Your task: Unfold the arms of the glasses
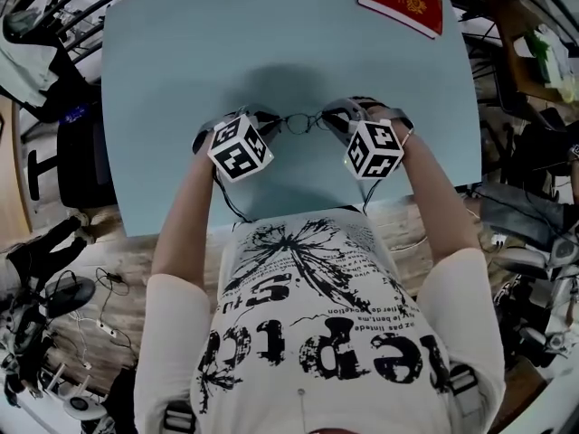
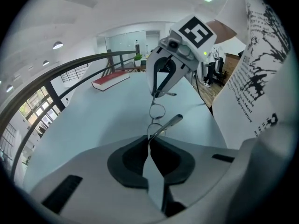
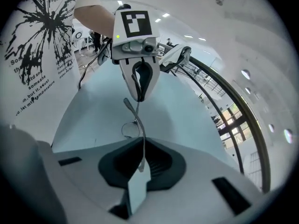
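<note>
Thin wire-rimmed glasses (image 1: 303, 122) hang just above the pale blue table (image 1: 181, 80), held between my two grippers. My left gripper (image 1: 271, 123) is shut on the left end of the frame; in the left gripper view its jaws (image 2: 149, 141) meet on the rim of the glasses (image 2: 156, 111), and one arm tip (image 2: 174, 121) sticks out to the right. My right gripper (image 1: 335, 120) is shut on the other end. In the right gripper view a thin metal arm (image 3: 138, 125) runs into its closed jaws (image 3: 140, 161), with a lens (image 3: 130, 129) beside it.
A red book (image 1: 401, 0) lies at the table's far right corner, also seen in the left gripper view as the red book (image 2: 110, 80). Chairs, cables and equipment crowd the floor around the table. The person's torso is close to the near edge.
</note>
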{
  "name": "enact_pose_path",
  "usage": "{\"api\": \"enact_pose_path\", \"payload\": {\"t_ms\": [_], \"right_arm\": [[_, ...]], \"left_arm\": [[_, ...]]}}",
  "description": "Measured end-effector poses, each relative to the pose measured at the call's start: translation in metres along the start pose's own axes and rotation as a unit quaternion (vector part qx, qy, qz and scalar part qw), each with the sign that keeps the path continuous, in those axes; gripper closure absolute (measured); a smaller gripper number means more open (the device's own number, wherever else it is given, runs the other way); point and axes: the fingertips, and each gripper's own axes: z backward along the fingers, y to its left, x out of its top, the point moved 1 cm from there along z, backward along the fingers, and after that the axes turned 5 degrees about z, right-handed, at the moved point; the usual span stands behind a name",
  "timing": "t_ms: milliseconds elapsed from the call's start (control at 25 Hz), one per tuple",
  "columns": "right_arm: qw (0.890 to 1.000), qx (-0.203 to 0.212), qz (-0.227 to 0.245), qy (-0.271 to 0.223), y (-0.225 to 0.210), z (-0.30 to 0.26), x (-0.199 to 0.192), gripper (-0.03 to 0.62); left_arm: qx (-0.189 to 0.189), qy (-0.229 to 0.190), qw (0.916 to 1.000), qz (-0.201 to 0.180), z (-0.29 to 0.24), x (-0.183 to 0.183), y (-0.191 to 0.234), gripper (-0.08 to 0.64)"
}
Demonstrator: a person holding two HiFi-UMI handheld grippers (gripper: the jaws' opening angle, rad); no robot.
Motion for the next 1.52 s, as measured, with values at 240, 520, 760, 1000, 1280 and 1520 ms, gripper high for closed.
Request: {"api": "enact_pose_path", "payload": {"t_ms": [240, 520, 760, 1000, 1280, 1520], "right_arm": [[0.999, -0.025, -0.041, -0.015, -0.006, 0.017, -0.015, 0.568], [0.996, -0.044, -0.077, -0.014, -0.008, 0.025, -0.032, 0.56], [0.995, -0.036, -0.09, -0.009, 0.0, 0.016, -0.042, 0.56], [0.995, -0.036, -0.091, -0.003, 0.003, 0.01, -0.045, 0.558], [0.991, -0.035, -0.129, -0.006, 0.001, 0.008, -0.04, 0.554], [0.986, -0.033, -0.163, -0.024, 0.006, 0.013, -0.039, 0.46]], "left_arm": [[0.003, -0.008, 0.9999, 0.01, -0.001, 0.006, -0.002, 0.532], [0.025, -0.005, 0.9992, 0.032, 0.006, -0.003, 0.007, 0.532], [0.041, 0.004, 0.9978, 0.052, 0.005, -0.004, 0.013, 0.532], [0.051, 0.001, 0.9965, 0.066, 0.003, -0.003, 0.015, 0.531], [0.056, -0.001, 0.9947, 0.087, 0.005, 0.0, 0.014, 0.522], [0.051, -0.037, 0.9914, 0.115, 0.012, 0.001, 0.006, 0.429]]}}
